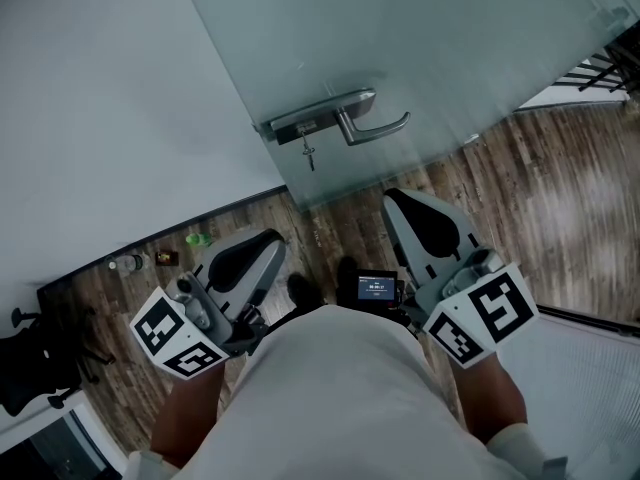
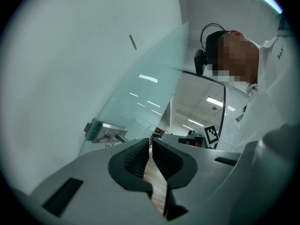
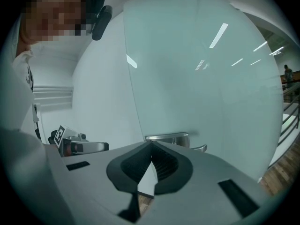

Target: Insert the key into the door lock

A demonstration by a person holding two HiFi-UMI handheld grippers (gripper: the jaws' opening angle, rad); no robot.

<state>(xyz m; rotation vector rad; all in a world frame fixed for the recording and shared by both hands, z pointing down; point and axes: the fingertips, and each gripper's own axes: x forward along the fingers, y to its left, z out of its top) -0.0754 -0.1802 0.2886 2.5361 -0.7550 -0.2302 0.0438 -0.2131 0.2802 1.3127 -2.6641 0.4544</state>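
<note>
Key (image 1: 308, 154) dangling, just below silver door lock (image 1: 298, 127)

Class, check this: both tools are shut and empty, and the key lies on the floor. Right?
No. The key hangs from the lock on the door, not on the floor; the head view shows it. The left tool and right tool are shut and empty.
</note>
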